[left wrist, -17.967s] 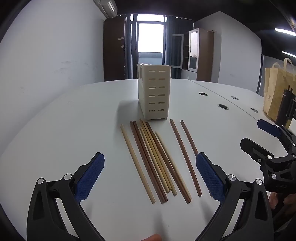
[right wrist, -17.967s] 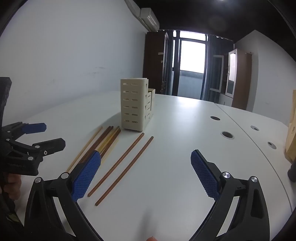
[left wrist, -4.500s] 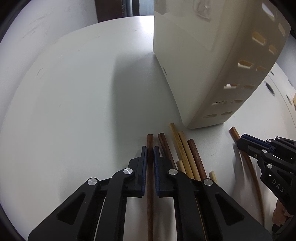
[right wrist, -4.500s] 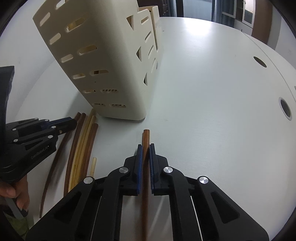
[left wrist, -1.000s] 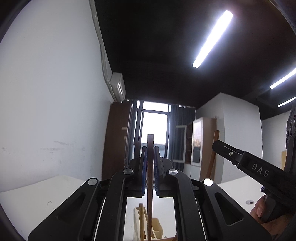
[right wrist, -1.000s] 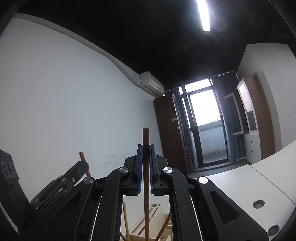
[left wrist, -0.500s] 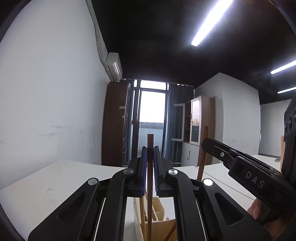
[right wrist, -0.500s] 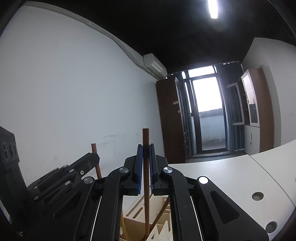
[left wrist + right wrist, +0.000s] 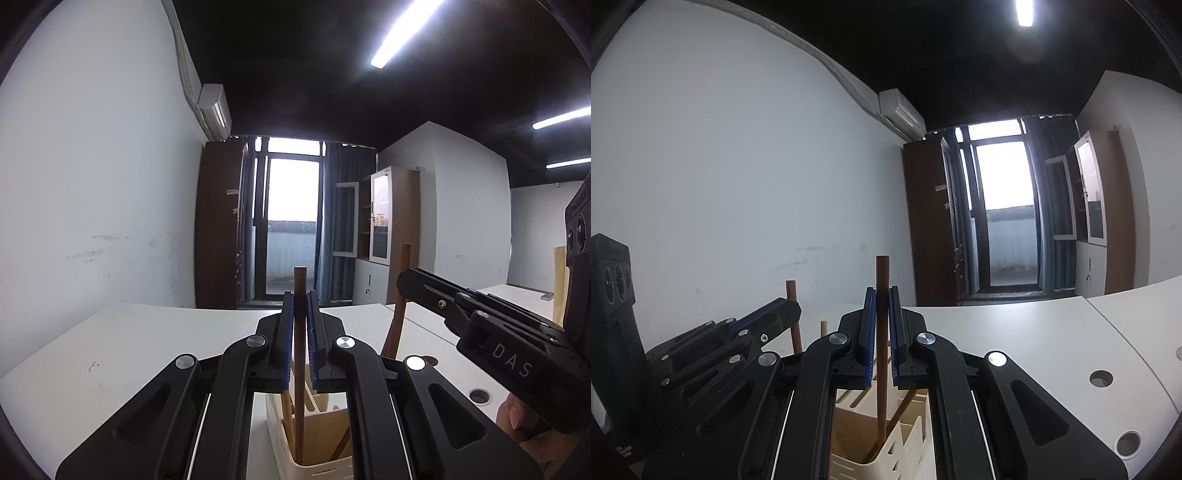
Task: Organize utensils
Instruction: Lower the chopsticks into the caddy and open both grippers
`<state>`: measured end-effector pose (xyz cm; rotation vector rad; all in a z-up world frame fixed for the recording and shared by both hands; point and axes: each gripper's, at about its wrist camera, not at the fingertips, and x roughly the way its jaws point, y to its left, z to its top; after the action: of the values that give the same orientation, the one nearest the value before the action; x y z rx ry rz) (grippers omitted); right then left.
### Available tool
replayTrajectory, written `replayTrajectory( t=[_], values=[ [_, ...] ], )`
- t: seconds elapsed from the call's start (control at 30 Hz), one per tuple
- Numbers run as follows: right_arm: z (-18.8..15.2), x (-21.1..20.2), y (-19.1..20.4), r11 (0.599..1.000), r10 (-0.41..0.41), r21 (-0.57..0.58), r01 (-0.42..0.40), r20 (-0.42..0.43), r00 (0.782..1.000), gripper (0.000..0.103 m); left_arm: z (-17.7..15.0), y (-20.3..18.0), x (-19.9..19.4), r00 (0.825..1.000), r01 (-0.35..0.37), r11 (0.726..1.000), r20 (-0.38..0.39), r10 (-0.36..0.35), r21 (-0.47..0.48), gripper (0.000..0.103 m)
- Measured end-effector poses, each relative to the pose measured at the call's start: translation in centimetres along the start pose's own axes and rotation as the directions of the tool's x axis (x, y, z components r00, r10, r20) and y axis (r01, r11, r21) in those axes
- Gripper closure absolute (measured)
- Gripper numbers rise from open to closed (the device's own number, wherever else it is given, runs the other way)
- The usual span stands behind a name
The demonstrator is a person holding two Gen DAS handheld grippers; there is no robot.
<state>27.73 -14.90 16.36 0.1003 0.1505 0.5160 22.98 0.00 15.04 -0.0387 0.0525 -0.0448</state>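
**Two chopsticks going down into the holder**

Each pair of tongs is clamped narrow on one upright dark chopstick: the left tongs (image 9: 300,332) hold theirs (image 9: 300,280), the right tongs (image 9: 882,325) theirs (image 9: 882,273). Both lower ends sit inside the cream holder (image 9: 879,454) directly below the tongs, on the desk (image 9: 1015,332). The sticks look light, stiff and smooth, so a grip near the top suits. A second ago the holder barely showed beneath the tongs; now its compartments are plain and the sticks reach deeper.
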Motion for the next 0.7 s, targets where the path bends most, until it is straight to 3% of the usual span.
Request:
replayTrajectory(
  t=[0.2,0.6,0.7],
  values=[
    [-0.6,-0.1,0.0,1.000,-0.012,-0.001,0.012,-0.025,1.000,0.095,0.0,0.3,-0.2,0.999,0.030,1.000,-0.023,-0.030,-0.002,0.097],
    [-0.9,0.6,-0.3,1.000,-0.020,0.008,0.020,-0.091,0.996,0.095,-1.0,0.7,0.2,0.996,0.020,1.000,-0.086,-0.022,-0.016,0.096],
    [-0.8,0.7,-0.7,0.999,-0.031,0.015,0.033,-0.090,0.995,0.081,-0.6,1.4,0.1,0.995,0.025,0.998,-0.096,-0.030,-0.051,0.086]
  ],
)
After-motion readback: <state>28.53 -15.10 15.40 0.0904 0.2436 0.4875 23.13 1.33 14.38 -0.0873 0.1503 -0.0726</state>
